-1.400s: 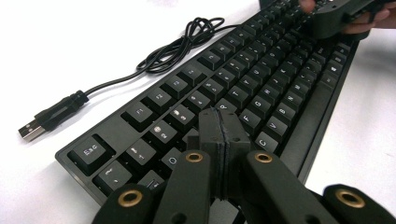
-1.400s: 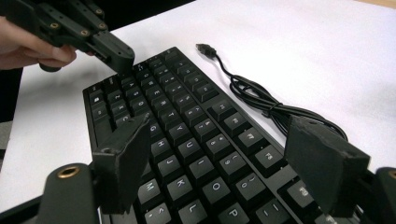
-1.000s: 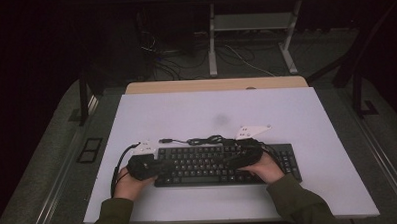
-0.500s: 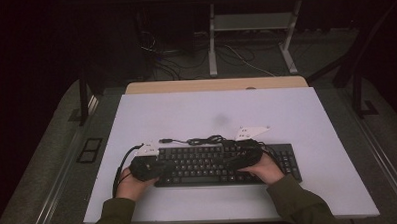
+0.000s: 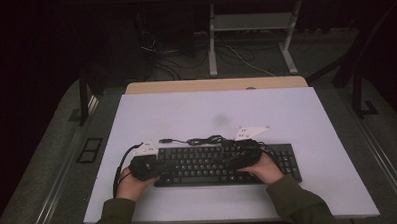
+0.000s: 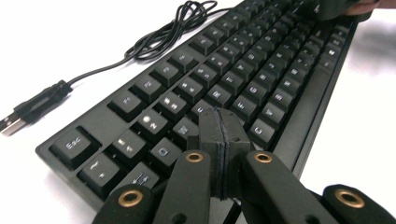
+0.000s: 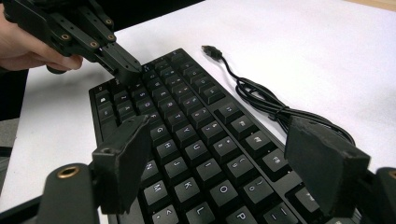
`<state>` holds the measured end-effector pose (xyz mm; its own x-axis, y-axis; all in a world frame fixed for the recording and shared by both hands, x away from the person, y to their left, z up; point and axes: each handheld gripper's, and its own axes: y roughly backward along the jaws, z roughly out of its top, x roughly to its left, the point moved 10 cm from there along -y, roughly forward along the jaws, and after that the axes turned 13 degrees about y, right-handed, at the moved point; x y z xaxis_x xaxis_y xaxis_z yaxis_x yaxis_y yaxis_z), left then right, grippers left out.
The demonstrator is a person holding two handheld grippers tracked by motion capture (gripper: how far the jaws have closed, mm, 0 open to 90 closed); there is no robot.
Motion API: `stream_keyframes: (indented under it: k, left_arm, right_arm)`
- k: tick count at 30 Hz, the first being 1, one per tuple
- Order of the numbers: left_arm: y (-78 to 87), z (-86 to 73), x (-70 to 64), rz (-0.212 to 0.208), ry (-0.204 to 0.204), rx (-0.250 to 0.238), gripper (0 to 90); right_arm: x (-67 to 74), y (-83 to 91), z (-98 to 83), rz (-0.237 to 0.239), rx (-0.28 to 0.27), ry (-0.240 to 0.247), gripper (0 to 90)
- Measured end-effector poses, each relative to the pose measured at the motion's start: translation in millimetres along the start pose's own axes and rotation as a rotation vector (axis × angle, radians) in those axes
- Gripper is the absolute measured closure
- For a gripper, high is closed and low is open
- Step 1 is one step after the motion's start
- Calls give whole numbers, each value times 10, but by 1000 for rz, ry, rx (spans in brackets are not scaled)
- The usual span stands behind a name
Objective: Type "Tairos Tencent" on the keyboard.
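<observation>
The black keyboard (image 5: 223,163) is lying flat near the front of the white surface (image 5: 296,113). It is looking hard and stiff, so gripping its thin edges should work. Its cord (image 6: 159,39) is bendy. The left tongs (image 6: 223,135) are pinching together over the keys, holding nothing. The right tongs (image 7: 224,158) are spreading wide. The keys are reading Esc, Y, K, O, P.

Black keyboard (image 5: 223,163) with white legends, black cable (image 6: 154,39), white table (image 5: 286,114) — olive-green sleeves (image 5: 300,206)
</observation>
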<state>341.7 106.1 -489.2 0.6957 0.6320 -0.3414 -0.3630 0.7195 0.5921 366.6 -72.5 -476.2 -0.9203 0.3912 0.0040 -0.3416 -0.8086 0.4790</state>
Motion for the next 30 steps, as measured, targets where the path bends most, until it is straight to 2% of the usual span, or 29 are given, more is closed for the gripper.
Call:
stream_keyframes:
  k: [8,15,23,30]
  left_arm:
    - [6,30,-40,-27,4,-20,887]
    - [15,56,-40,-17,18,-40,731]
    - [31,130,-48,-1,31,-92,506]
    - [-1,154,-63,12,30,-105,345]
  right_arm:
    - [-29,16,-3,-4,-2,-2,224]
    - [-24,9,19,0,-6,-3,224]
    - [-32,-9,40,-1,-10,-9,200]
    - [-50,-41,72,11,-15,-19,193]
